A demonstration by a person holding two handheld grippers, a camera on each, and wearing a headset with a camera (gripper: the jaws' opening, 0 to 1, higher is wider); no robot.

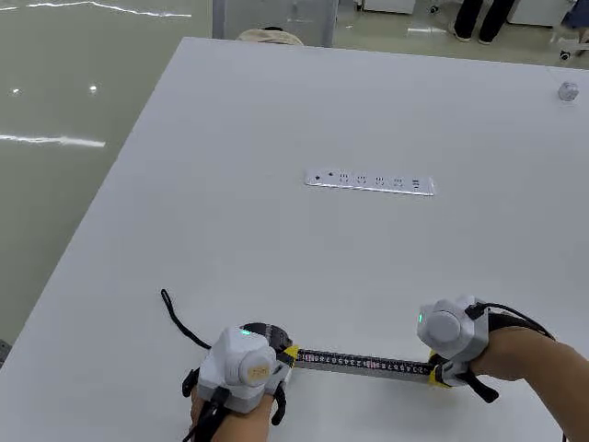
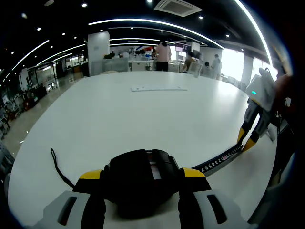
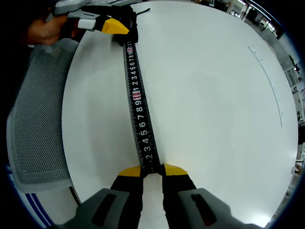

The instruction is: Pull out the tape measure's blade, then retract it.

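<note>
Left gripper (image 2: 142, 174) jaws tight on tape measure case (image 2: 143, 186), right gripper (image 3: 152, 170) jaws pinching extended blade (image 3: 138, 105) tip

Place: you are in a big open office.
Table (image 1: 230, 138): long and white, with a power strip (image 1: 369, 181).
Far off: ceiling lights (image 2: 157, 21) and people (image 2: 163, 50).
Beside you: a mesh chair (image 3: 38, 119).

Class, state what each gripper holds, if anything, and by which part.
Left gripper clamps the tape measure's black case by its sides; right gripper pinches the blade at its free end.
</note>
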